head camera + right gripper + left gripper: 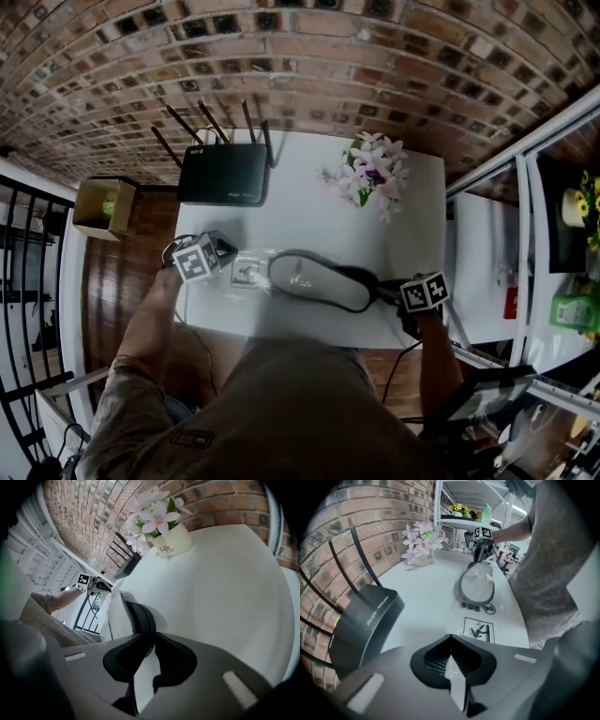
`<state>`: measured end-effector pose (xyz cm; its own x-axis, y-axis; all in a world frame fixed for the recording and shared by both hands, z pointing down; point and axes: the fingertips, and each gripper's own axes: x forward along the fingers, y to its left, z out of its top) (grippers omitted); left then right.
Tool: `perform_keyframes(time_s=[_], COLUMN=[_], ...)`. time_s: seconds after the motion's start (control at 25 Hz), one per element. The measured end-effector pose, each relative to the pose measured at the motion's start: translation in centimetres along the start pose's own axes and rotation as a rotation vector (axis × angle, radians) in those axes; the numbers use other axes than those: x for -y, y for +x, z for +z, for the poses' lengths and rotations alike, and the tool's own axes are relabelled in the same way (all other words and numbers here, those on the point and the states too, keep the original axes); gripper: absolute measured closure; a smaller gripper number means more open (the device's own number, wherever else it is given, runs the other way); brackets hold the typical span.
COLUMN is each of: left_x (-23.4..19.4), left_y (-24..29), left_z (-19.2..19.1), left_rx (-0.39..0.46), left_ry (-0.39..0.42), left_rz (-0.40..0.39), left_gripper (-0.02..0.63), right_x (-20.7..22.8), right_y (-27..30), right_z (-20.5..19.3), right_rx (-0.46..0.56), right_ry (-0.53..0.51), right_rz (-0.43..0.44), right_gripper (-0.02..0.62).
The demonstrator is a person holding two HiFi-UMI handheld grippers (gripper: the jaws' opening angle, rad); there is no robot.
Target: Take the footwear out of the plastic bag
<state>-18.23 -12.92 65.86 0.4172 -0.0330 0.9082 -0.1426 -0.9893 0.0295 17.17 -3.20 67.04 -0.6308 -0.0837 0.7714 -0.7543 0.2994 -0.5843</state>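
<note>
A dark shoe (319, 279) with a pale grey sole lies on its side near the front edge of the white table (309, 211), its toe end still inside a clear plastic bag (246, 273) with a printed logo. My left gripper (228, 255) is at the bag's left end. In the left gripper view it (451, 644) is shut on a fold of the bag's film (478, 631), with the shoe (477, 587) beyond. My right gripper (386, 291) is at the shoe's right end. In the right gripper view it (149, 651) is shut on the shoe's (127, 618) edge.
A black router (223, 173) with several antennas stands at the back left of the table. A pot of pink-white flowers (373, 173) stands at the back right. A brick wall runs behind. A cardboard box (103, 206) sits on the floor to the left, and shelving (525, 216) stands to the right.
</note>
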Motion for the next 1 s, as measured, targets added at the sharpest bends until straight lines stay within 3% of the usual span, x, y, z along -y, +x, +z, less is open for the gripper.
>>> perform_keyframes(time_s=[0.2,0.32,0.4,0.56,0.8,0.88,1.0], left_x=[0.1,0.0,-0.1,-0.4,-0.2,-0.3,-0.3], left_y=[0.0,-0.1,0.0,0.0,-0.3,-0.3,-0.6], left_z=[0.2,0.3,0.2,-0.1,0.5,0.6,1.1], left_rx=[0.007,0.011,0.013,0.003,0.009,0.016,0.026], left_ry=[0.005,0.001,0.001,0.013,0.013,0.006,0.012], left_rz=[-0.001,0.002,0.004,0.021,0.021,0.021,0.027], left_gripper=[0.603,0.603,0.603,0.603,0.603,0.603,0.603], right_x=[0.3,0.0,-0.9,-4.0,-8.2,-8.8,-8.6], right_y=[-0.3,-0.6,-0.9,-0.2,3.1,4.3,5.9], right_z=[-0.2,0.2,0.9,2.5,1.6,1.1,1.0], right_rx=[0.006,0.003,0.007,-0.021,-0.243,-0.306,-0.353], right_ry=[0.002,-0.020,-0.073,-0.276,-0.751,-0.861,-0.933], right_rz=[0.000,0.015,0.028,0.048,-0.045,-0.080,-0.120], right_gripper=[0.510,0.367,0.319,0.228,0.047,0.026,0.017])
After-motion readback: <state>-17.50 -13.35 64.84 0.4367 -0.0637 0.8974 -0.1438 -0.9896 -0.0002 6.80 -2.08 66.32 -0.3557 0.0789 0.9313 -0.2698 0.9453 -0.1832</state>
